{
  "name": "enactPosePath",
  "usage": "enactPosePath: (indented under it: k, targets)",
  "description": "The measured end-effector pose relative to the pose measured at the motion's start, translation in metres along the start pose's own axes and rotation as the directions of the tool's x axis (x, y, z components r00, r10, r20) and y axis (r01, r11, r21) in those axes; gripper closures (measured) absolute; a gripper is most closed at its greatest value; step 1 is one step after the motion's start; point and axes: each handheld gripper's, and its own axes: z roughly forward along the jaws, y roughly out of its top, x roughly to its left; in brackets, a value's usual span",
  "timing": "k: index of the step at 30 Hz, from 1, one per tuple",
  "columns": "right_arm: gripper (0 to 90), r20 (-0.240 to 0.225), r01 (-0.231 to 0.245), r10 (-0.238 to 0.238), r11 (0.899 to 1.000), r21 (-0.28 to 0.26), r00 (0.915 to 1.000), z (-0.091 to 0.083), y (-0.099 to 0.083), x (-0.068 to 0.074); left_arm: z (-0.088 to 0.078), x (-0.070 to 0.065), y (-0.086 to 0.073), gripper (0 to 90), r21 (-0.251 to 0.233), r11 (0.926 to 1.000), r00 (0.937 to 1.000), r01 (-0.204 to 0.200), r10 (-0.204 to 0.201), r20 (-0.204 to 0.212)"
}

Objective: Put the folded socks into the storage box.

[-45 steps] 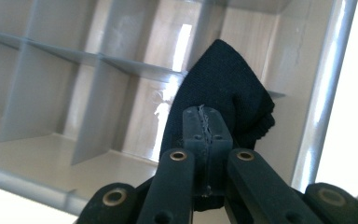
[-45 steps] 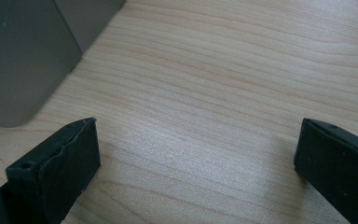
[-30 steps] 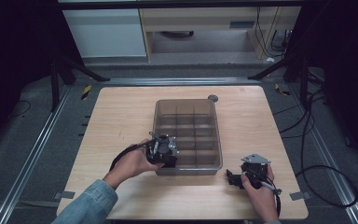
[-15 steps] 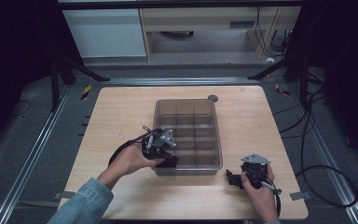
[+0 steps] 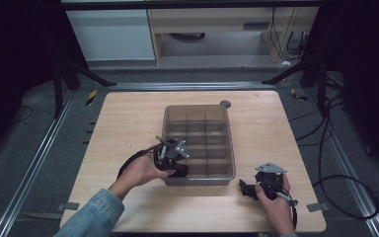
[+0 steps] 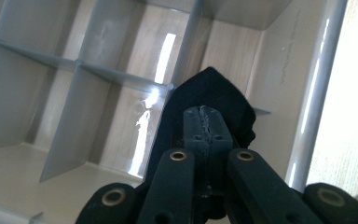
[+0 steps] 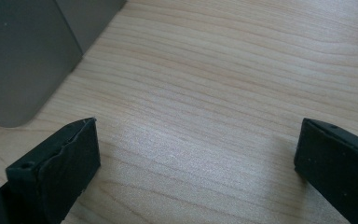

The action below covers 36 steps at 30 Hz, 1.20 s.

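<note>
We see the left gripper [image 5: 177, 170] at the near-left corner of the divided bin [image 5: 229, 148], which sits mid-table [image 5: 128, 123]; in the left gripper view its jaws are pressed together on a black cloth [image 6: 209, 100], the fabric fanning out past the tips above the corner compartment, just beside the bin's wall; whether the cloth touches the bin floor we cannot tell; the right gripper [image 5: 249, 189] rests on the table near the bin's near-right corner, apart from it; in the right gripper view its jaws stand wide apart over bare wood, nothing between them.
</note>
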Motion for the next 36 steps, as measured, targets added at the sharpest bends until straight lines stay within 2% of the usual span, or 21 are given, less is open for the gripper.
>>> enactPosePath:
  k: [3,10,16,20,22,27,30,36]
  targets:
    - [0.4,0.000,0.000,0.000,1.000,0.000,1.0000,0.000,0.000,0.000,0.003,0.000,0.000,89.9,0.021,0.9998,0.9999,-0.003,0.003,-0.014]
    - [0.4,0.000,0.000,0.000,1.000,0.000,1.0000,0.000,0.000,0.000,0.010,0.003,0.000,90.0,0.044,0.9990,1.0000,0.005,-0.005,0.004]
    - [0.4,0.001,0.000,0.000,1.000,0.000,1.0000,0.000,0.000,0.000,0.015,0.001,0.005,90.0,0.091,0.9958,0.9999,-0.014,0.014,-0.006]
    - [0.4,0.002,-0.001,0.001,1.000,0.000,1.0000,0.000,0.000,0.001,0.018,0.003,0.008,90.0,0.118,0.9930,0.9998,-0.012,0.011,0.015]
    - [0.4,0.002,0.000,0.000,1.000,0.000,1.0000,0.000,0.000,0.001,0.020,0.004,0.008,90.0,0.119,0.9929,0.9997,-0.006,0.004,0.022]
    - [0.4,0.002,0.003,-0.003,1.000,0.000,1.0000,0.000,0.000,0.001,0.019,0.002,0.008,90.0,0.122,0.9922,0.9997,-0.025,0.023,0.010]
    - [0.4,0.000,0.001,-0.001,1.000,0.001,1.0000,0.000,0.000,0.001,0.017,0.002,0.006,90.0,0.100,0.9948,0.9998,-0.016,0.015,0.009]
    - [0.4,-0.001,0.001,-0.001,1.000,0.001,1.0000,0.000,0.000,0.001,0.016,0.002,0.003,90.0,0.082,0.9961,0.9994,-0.033,0.032,0.010]
